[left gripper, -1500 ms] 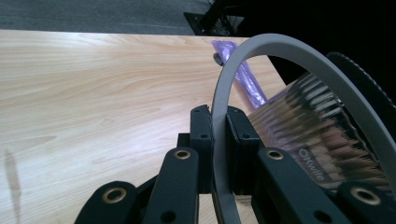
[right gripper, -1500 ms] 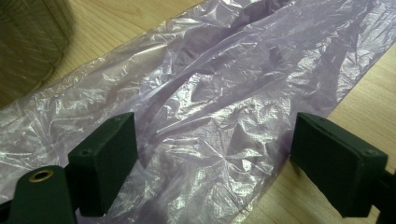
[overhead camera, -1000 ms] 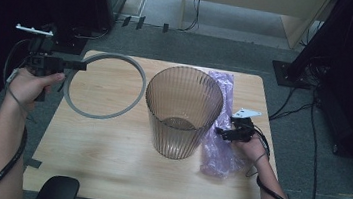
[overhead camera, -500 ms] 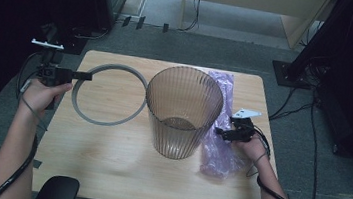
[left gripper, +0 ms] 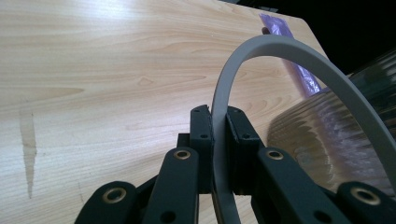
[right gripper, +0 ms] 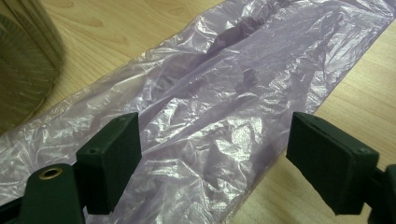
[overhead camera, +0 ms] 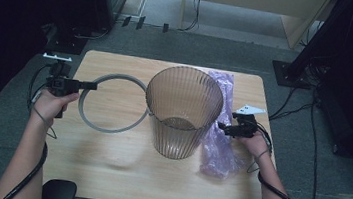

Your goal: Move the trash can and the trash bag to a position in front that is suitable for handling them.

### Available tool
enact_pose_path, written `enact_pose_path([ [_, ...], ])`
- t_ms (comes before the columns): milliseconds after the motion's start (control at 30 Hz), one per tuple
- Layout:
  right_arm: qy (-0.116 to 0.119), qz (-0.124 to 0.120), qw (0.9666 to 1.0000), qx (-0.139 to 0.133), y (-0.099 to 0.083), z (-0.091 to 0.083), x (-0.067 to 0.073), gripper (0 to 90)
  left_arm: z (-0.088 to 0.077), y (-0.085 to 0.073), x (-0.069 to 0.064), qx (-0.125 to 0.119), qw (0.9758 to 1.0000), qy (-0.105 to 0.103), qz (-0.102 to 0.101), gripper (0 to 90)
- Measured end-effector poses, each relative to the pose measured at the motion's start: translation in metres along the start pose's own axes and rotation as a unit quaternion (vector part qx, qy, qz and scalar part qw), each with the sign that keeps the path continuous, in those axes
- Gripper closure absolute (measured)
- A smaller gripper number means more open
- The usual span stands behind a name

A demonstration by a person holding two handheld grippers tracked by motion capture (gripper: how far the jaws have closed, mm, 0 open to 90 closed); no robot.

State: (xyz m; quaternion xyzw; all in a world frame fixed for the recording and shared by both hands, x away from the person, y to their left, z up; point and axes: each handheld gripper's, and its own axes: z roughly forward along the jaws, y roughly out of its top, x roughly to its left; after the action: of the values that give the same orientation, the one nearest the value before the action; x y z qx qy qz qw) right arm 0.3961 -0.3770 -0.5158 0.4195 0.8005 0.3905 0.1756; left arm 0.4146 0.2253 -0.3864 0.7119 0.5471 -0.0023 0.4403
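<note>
1. A dark room surrounds the scene: grey carpeted floor [overhead camera: 20, 132], black equipment stands at the left and right edges, cables trailing across the floor behind, and the base of a pale wooden cabinet [overhead camera: 255, 8] at the back.
2. A light wood-grain tabletop [overhead camera: 121, 168] with rounded corners carries everything in hand; a faint darker streak marks its surface in the left gripper view.
3. A translucent brown ribbed wastebasket [overhead camera: 183, 113] stands upright near the middle of the tabletop, its mouth open to the camera.
4. A crumpled lilac plastic bag [overhead camera: 219, 149] lies flat in a long strip just right of the wastebasket, running from the far edge toward the person.
5. A grey plastic ring [overhead camera: 106, 126] sits left of the wastebasket, its far side near the basket's rim, its near arc low over the wood.
6. The left gripper [overhead camera: 90, 85], held in the person's left hand, has its jaws clamped on the ring's left edge, pads pressing either side of the band.
7. The right gripper [right gripper: 212, 161] hangs over the bag with its jaws wide apart, nothing pinched between them, plastic showing below the gap.
</note>
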Motion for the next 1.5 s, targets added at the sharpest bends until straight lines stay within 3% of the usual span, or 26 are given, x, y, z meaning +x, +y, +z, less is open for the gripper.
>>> enact_pose_path([
  [333, 0.004, 0.008, 1.0, 0.003, 0.005, 0.005, -0.002, 17.2, 0.018, -0.015, 0.014, -0.001, 0.9999, 0.014, -0.007, 82.9],
  [433, 0.009, 0.007, 0.9999, 0.004, 0.004, 0.006, -0.002, 16.7, 0.024, -0.019, 0.019, -0.004, 0.9999, 0.003, -0.011, 82.9],
  [733, 0.007, 0.001, 0.9999, 0.013, 0.001, 0.01, -0.009, 16.7, 0.041, -0.033, 0.031, 0.001, 0.9997, 0.0, -0.025, 82.9],
  [1033, 0.002, -0.015, 0.9996, 0.025, 0.0, 0.012, -0.007, 16.3, 0.053, -0.039, 0.041, 0.011, 0.9997, 0.01, -0.021, 82.9],
  [1267, 0.001, -0.013, 0.9996, 0.025, 0.0, 0.012, -0.005, 16.4, 0.06, -0.045, 0.046, 0.01, 0.9996, 0.018, -0.021, 82.9],
  [1500, 0.007, -0.02, 0.9996, 0.02, 0.0, 0.012, -0.003, 22.6, 0.068, -0.046, 0.048, 0.017, 0.9995, 0.022, -0.013, 82.7],
])
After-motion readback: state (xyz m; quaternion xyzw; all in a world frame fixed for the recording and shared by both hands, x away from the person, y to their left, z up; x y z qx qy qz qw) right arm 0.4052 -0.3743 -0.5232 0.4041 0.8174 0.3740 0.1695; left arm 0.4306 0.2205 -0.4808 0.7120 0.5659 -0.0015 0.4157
